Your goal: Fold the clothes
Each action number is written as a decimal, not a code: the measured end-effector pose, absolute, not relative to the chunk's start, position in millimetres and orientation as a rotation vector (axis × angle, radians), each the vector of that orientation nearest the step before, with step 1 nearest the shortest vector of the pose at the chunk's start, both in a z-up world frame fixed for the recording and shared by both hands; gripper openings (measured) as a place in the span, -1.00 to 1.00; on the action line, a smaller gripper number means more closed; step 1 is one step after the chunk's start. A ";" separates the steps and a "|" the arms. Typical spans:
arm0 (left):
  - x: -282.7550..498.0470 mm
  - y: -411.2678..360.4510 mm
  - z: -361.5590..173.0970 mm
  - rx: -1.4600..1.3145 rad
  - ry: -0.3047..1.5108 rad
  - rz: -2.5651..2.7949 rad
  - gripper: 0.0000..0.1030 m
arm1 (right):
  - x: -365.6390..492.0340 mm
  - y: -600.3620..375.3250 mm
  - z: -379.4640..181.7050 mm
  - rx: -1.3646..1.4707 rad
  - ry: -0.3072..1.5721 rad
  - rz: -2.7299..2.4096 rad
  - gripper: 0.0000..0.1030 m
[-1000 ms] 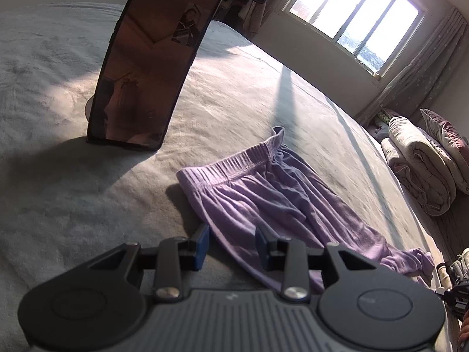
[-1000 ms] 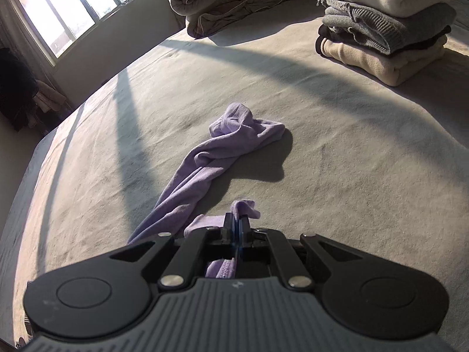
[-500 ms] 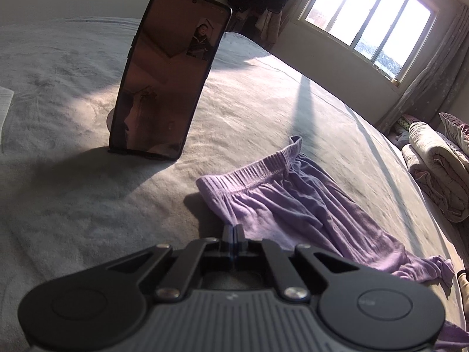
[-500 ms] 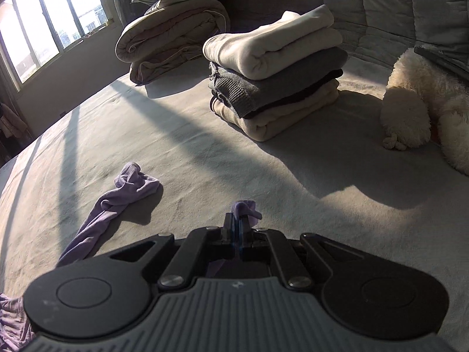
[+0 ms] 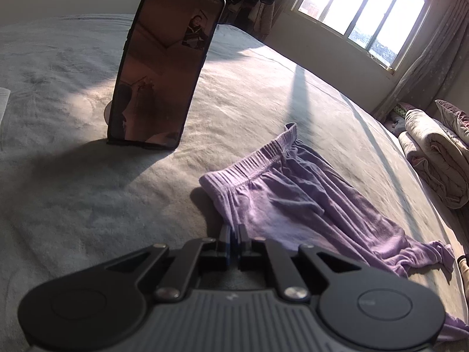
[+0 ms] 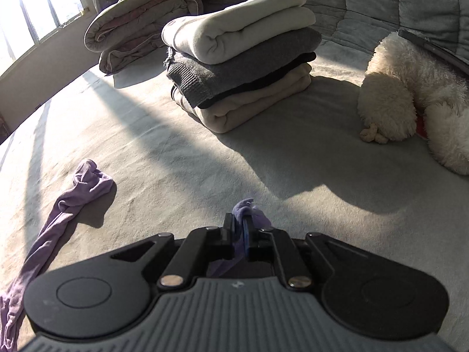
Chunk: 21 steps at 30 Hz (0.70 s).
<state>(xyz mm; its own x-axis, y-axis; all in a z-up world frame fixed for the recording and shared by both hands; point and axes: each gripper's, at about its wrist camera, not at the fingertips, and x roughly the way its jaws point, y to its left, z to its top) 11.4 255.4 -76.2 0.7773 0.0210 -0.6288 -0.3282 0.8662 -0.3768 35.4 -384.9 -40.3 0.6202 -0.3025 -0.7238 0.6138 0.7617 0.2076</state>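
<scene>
A pair of purple trousers (image 5: 296, 199) lies on the grey bed, elastic waistband toward the phone, legs running to the right. My left gripper (image 5: 234, 231) is shut on the near corner of the waistband. My right gripper (image 6: 241, 220) is shut on a bunched purple leg end (image 6: 247, 206) that sticks out past its tips. The other trouser leg (image 6: 70, 196) lies crumpled on the bed to the left in the right wrist view.
A black phone (image 5: 164, 64) stands upright on the bed, left of the waistband. A stack of folded clothes (image 6: 240, 67) sits ahead of the right gripper, a rolled duvet (image 6: 140, 26) behind it, a white plush toy (image 6: 410, 99) at right. A window (image 5: 360, 14) is far off.
My left gripper has shut on the waistband corner and drawn it slightly left. My right gripper, still shut on the leg end, has swung right toward the folded stack.
</scene>
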 end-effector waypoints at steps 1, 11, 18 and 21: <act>12.0 255.6 -76.3 -0.496 0.659 0.195 -0.89 | 35.7 -383.7 -40.8 0.470 0.731 -0.544 -0.73; 12.6 260.5 -77.9 -0.548 0.648 0.191 -0.87 | 8.2 -352.4 -35.0 0.511 0.779 -0.388 -0.16; 10.0 271.8 -83.9 -0.633 0.621 0.169 -0.87 | -14.7 -289.8 -45.4 0.632 0.807 -0.138 -0.16; 9.0 276.7 -86.6 -0.670 0.609 0.160 -0.87 | -20.8 -260.2 -51.8 0.693 0.803 -0.046 -0.16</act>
